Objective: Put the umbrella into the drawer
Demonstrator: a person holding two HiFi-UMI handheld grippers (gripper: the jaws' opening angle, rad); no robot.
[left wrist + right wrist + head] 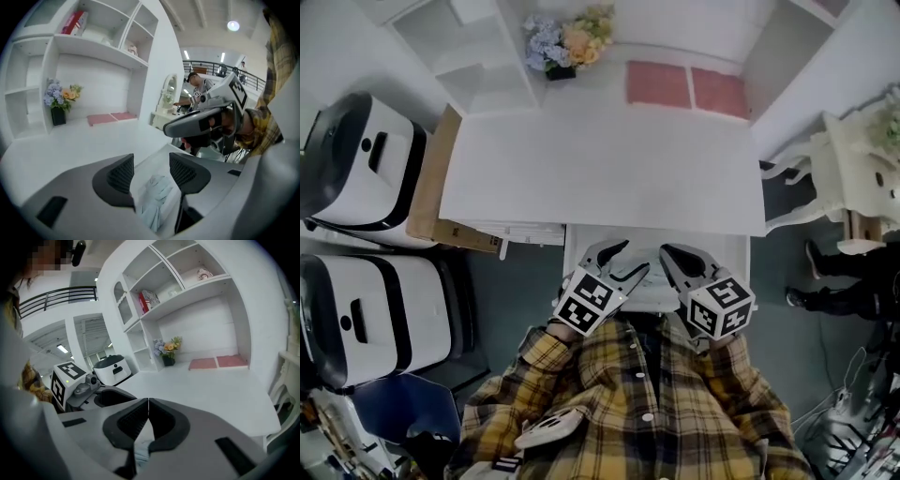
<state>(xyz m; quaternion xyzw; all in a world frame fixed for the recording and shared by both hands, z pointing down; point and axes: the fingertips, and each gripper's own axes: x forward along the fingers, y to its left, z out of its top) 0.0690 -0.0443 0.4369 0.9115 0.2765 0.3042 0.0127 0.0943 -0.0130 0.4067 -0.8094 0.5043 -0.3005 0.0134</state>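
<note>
The umbrella (157, 199) is a folded pale blue-grey bundle lying in the open white drawer (727, 246) under the desk's front edge. My left gripper (633, 259) hovers above the drawer with its jaws open. In the left gripper view (151, 161) the umbrella shows through the gap, well below the pads and untouched. My right gripper (667, 253) hangs beside it on the right, shut with nothing between its pads (148, 401). A strip of the umbrella (140, 451) shows under the right gripper. In the head view both grippers cover most of the umbrella.
The white desk (600, 169) carries a flower pot (565, 42) and two pink mats (686, 86) at its back, under white shelves. Two white-and-black appliances (366, 159) and a cardboard box (431, 178) stand left. A white vanity (848, 178) and a person's feet (825, 272) are right.
</note>
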